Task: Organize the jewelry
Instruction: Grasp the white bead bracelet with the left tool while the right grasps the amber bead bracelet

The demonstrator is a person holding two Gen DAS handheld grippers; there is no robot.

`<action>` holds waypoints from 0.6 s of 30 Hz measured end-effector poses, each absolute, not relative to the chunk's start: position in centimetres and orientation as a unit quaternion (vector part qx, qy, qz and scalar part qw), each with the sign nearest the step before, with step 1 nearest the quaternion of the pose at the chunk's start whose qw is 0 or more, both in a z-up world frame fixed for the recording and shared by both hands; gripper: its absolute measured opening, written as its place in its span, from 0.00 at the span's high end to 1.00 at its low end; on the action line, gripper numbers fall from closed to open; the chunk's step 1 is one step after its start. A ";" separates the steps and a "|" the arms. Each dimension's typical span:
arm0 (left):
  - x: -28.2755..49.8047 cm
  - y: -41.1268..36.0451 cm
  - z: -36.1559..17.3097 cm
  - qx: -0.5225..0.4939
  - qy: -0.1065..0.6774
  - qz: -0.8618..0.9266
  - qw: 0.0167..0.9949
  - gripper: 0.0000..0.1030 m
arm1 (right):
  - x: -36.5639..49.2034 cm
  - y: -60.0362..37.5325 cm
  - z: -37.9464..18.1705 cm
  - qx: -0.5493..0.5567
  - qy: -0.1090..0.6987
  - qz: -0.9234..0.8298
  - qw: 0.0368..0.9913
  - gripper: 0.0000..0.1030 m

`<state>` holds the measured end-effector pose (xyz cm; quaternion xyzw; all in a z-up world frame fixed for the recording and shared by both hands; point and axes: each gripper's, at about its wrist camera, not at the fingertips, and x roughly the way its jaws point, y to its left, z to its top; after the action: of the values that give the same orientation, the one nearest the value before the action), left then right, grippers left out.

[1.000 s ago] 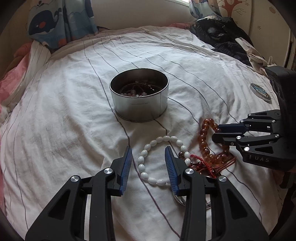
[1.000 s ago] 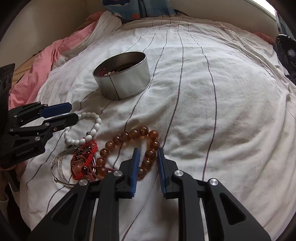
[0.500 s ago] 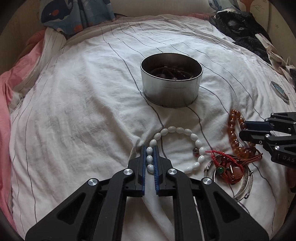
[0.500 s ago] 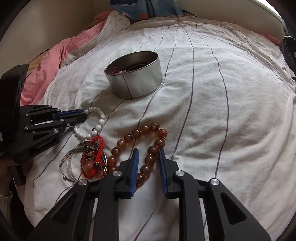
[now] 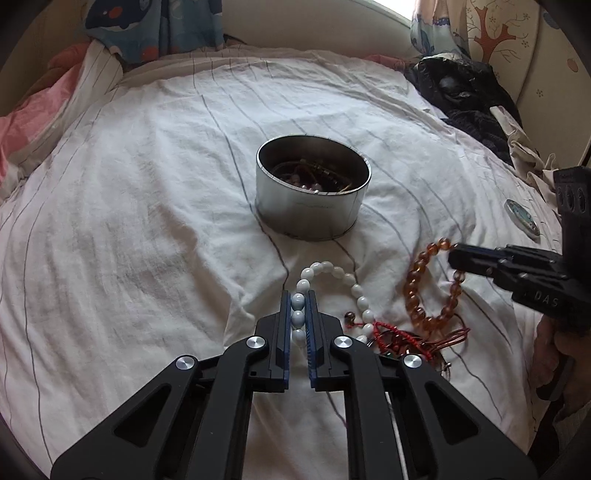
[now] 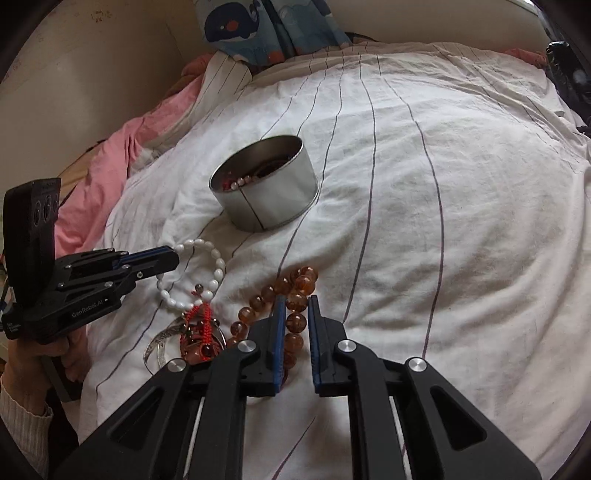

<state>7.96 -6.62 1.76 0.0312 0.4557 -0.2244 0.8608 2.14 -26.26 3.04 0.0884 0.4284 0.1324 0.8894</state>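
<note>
A round metal tin (image 5: 312,218) (image 6: 273,210) with jewelry in it stands on the white striped bedsheet (image 5: 147,221). In front of it lie a white bead bracelet (image 5: 343,275) (image 6: 218,266), an amber bead bracelet (image 5: 413,295) (image 6: 284,286), a red cord bracelet (image 5: 391,332) (image 6: 201,317) and a silver bangle (image 6: 162,338). My left gripper (image 5: 297,293) (image 6: 175,258) is shut on the white bracelet's left side. My right gripper (image 6: 295,299) (image 5: 452,258) has amber beads between its pads, and its jaws are closing on them.
Dark clothing (image 5: 461,92) is heaped at the bed's far right, with a small round disc (image 5: 521,218) near it. A pink blanket (image 6: 110,158) and whale-print fabric (image 6: 258,26) border the sheet. A hand (image 6: 62,350) holds the left gripper's handle.
The left jaws went from open around the white bracelet to shut on its beads. The right jaws narrowed onto the amber beads, and that bracelet's held side has risen.
</note>
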 end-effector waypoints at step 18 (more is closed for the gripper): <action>7.6 -8.7 0.3 0.067 0.468 -0.236 0.849 0.57 | 3.0 -25.9 0.6 0.038 0.468 0.089 0.878 0.88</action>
<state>7.56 -8.73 0.30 0.0670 0.4683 -0.2362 0.8488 3.00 -25.92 0.65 0.0384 0.4683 0.0889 0.8782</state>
